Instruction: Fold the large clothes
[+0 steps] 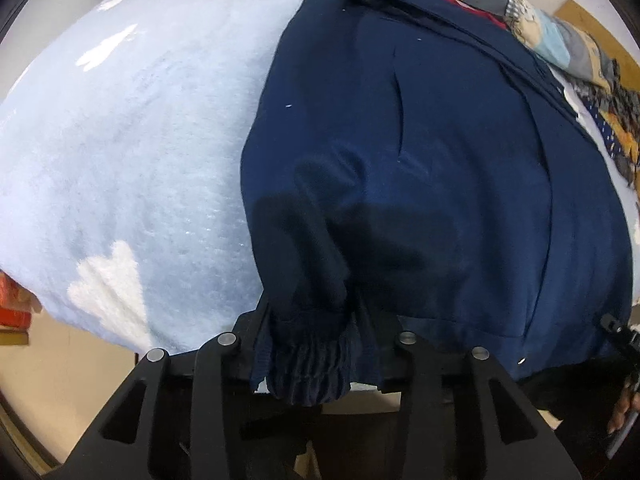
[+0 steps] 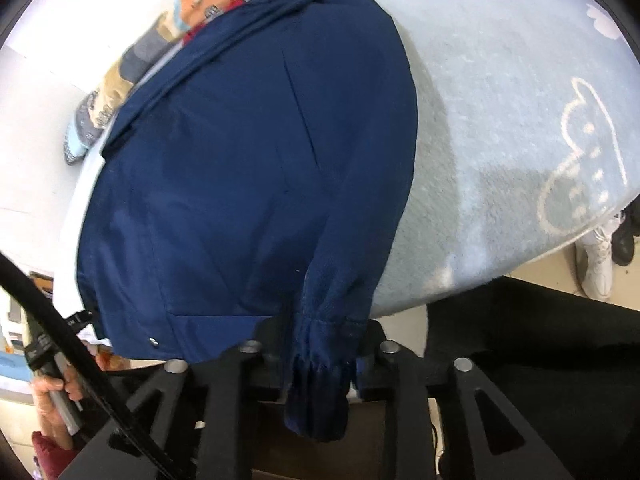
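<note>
A navy blue jacket [image 1: 440, 168] lies flat on a pale blue fleece blanket [image 1: 132, 152], collar at the far end, hem at the near edge. My left gripper [image 1: 316, 344] is shut on the jacket's left sleeve cuff [image 1: 308, 372], which bunches between the fingers. In the right wrist view the same jacket [image 2: 224, 184] fills the left half. My right gripper [image 2: 320, 356] is shut on the right sleeve cuff [image 2: 320, 392], which hangs down past the blanket's [image 2: 500, 140] near edge. Both sleeves lie folded along the jacket's sides.
A patterned patchwork cover [image 1: 560, 36] and a red garment [image 1: 472, 6] lie beyond the collar. White shoes [image 2: 598, 260] stand on the floor at the right. The other hand and its gripper handle [image 2: 60, 384] show at lower left. A red box [image 1: 14, 308] sits at the left edge.
</note>
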The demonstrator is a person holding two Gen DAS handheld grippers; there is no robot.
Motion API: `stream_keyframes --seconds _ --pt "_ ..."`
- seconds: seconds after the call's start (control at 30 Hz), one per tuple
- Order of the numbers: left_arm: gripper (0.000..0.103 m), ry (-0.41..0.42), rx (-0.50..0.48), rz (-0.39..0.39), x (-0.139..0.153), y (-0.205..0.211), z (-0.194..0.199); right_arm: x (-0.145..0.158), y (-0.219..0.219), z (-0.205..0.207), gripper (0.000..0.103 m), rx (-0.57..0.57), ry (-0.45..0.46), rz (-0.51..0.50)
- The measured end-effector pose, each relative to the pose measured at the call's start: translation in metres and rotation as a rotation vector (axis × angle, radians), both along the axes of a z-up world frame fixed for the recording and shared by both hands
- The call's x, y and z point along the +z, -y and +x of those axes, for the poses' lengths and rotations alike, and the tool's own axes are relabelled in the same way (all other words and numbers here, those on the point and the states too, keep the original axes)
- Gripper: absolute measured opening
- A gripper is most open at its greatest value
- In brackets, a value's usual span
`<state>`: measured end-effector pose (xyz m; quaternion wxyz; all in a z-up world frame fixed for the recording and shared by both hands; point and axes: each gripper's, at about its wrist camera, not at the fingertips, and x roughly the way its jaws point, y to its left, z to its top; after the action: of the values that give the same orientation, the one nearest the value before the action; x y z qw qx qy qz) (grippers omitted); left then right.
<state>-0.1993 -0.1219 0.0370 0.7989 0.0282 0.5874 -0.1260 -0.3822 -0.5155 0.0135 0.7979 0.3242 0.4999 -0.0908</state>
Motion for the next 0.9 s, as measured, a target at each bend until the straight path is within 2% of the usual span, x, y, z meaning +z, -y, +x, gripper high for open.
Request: stream_keyframes --seconds 0.03,0.07,0.17,0.27,0.47,0.57,0.63,0.73,0.9 --pt "0.029 0.015 -0.014 0.012 0.001 0.003 -0.002 0.0 -0.001 0.0 0.032 0.007 0.007 0.002" --pt "0.025 0.027 -0.029 0.01 0.003 0.01 -0.003 0.0 -0.003 0.0 0.018 0.016 0.009 -0.014" --pt "0.023 0.073 -0.049 0.014 0.011 0.016 -0.011 0.015 -0.012 -0.004 0.012 0.044 0.067 -0.064" --pt "0.023 0.119 -0.055 -0.027 0.025 0.017 -0.016 0.036 -0.024 -0.008 0.012 0.085 0.121 -0.145" --pt "0.023 0.239 -0.08 -0.127 0.058 0.007 -0.026 0.069 -0.012 -0.014 0.012 0.11 0.225 -0.122" --pt "0.023 0.269 -0.07 -0.183 0.072 0.005 -0.019 0.09 -0.007 -0.009 0.012 0.128 0.284 -0.105" --pt "0.023 0.285 -0.046 -0.231 0.083 -0.003 -0.014 0.106 0.0 -0.003 0.012 0.132 0.356 -0.053" --pt "0.022 0.303 -0.011 -0.283 0.098 -0.009 0.0 0.126 0.003 0.013 0.012 0.133 0.398 -0.056" --pt "0.021 0.35 0.009 -0.275 0.125 -0.011 0.029 0.158 0.02 0.033 0.012 0.131 0.472 -0.066"
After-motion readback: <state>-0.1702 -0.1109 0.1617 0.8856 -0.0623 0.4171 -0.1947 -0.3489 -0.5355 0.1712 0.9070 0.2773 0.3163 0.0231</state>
